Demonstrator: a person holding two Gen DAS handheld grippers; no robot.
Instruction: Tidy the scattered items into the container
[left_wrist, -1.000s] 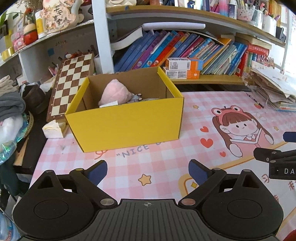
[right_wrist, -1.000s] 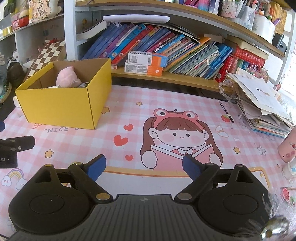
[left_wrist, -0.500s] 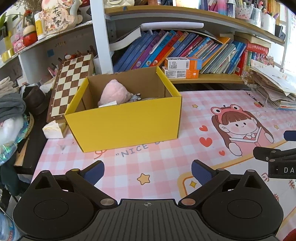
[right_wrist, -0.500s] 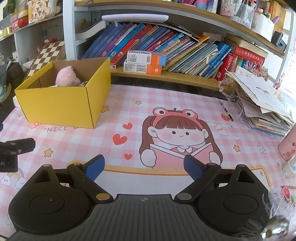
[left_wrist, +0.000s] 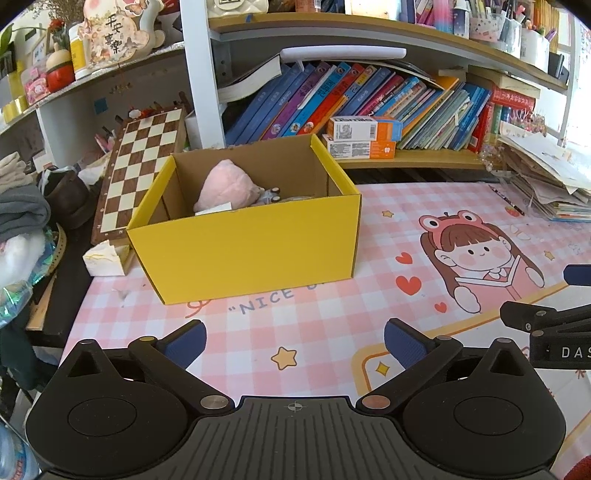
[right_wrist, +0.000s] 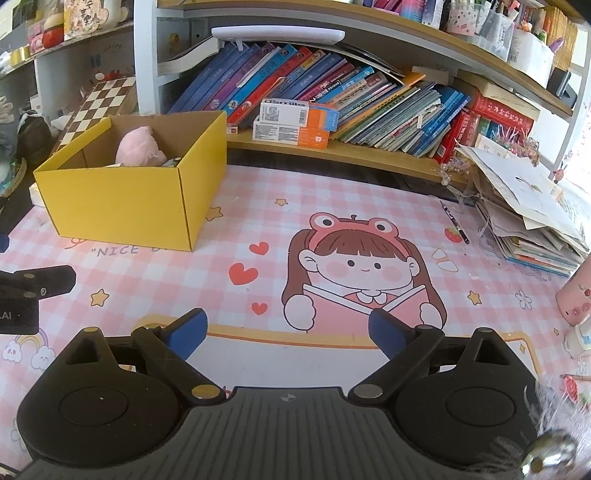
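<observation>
Since the earlier frame only the left tool had opened wider, to full and empty, like the open, empty right tool, while the yellow box, holding a pink plush, lay at eleven o'clock from the left tool, the nearer one.

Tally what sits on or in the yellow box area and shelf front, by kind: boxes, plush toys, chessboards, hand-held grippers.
Yellow cardboard box: 1
Orange-and-white cartons on the shelf: 2
Pink plush toy inside the box: 1
Chessboard leaning behind the box: 1
Hand-held grippers, both open and empty: left, right: 2
Total: 7
</observation>
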